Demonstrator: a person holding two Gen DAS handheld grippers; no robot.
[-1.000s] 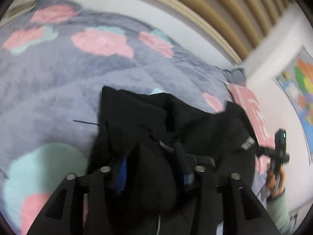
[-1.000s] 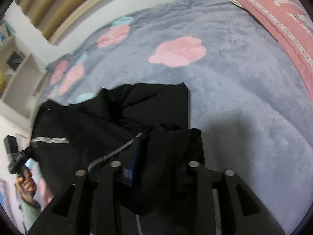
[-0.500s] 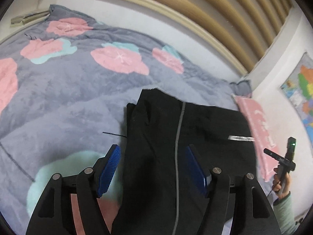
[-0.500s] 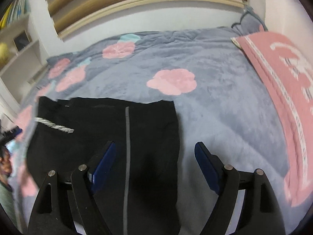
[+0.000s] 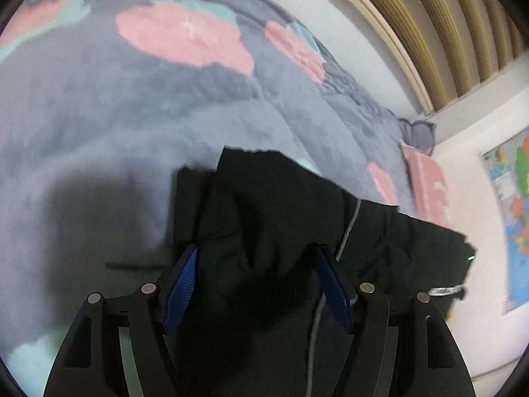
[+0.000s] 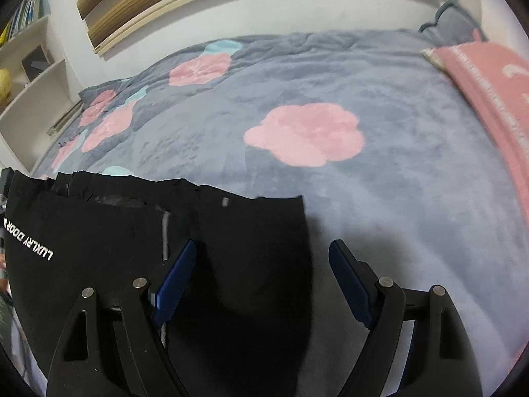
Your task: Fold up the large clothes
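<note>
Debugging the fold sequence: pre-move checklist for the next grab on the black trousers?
1. Left gripper open: ok, blue pads apart with bunched cloth between them.
2. Right gripper open: ok, straddling the garment's right edge.
3. Black trousers lying flat: not ok, rumpled and raised in the left wrist view.
4. Waistband edges lined up: cannot tell, layers look offset.
5. Grey floral blanket beyond the trousers free for the fold: ok.
6. Pink cloth away from the trousers: ok.

Both wrist views look closely down, sharing the black trousers (image 5: 271, 218).
</note>
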